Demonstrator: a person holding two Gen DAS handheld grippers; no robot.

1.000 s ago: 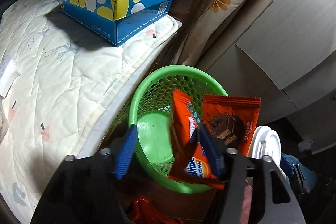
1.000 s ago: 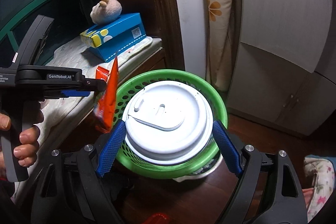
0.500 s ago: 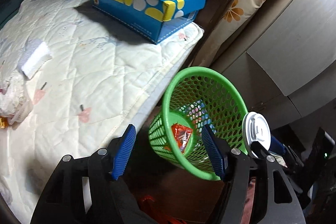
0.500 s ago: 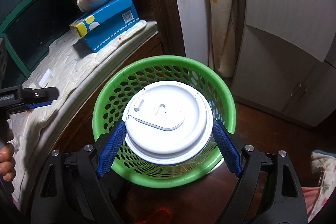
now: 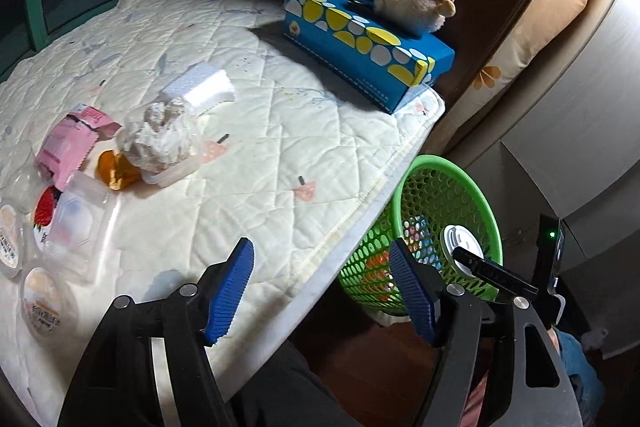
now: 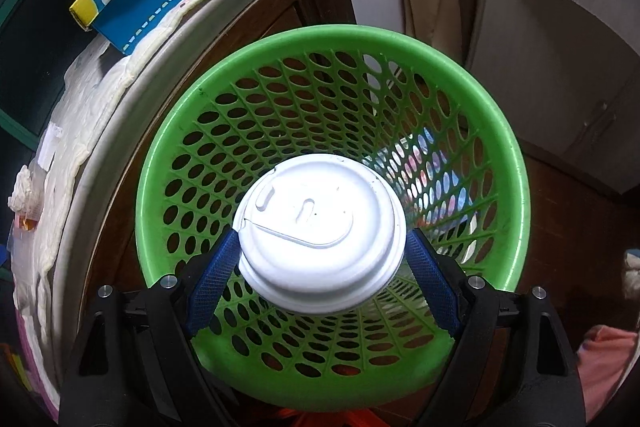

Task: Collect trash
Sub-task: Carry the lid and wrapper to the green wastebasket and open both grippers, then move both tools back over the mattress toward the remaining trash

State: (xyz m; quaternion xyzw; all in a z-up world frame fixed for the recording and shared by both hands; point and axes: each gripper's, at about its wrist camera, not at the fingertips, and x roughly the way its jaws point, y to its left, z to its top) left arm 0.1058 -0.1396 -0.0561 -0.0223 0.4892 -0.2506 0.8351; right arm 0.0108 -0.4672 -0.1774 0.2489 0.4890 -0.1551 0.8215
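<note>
The left hand-held gripper, jaws just spread wider and empty, has swung from the basket to the bed, its wrapper dropped in. The right hand-held gripper has lowered, pinching the lidded cup inside the basket, ready to drop.

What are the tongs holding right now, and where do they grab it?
The right tongs pinch a lidded white cup by its sides, just under the lid, above the green basket. The left tongs hold nothing.

basket mouth open, lidded cup w/ jaws mid-opening; mattress edge alongside
</note>
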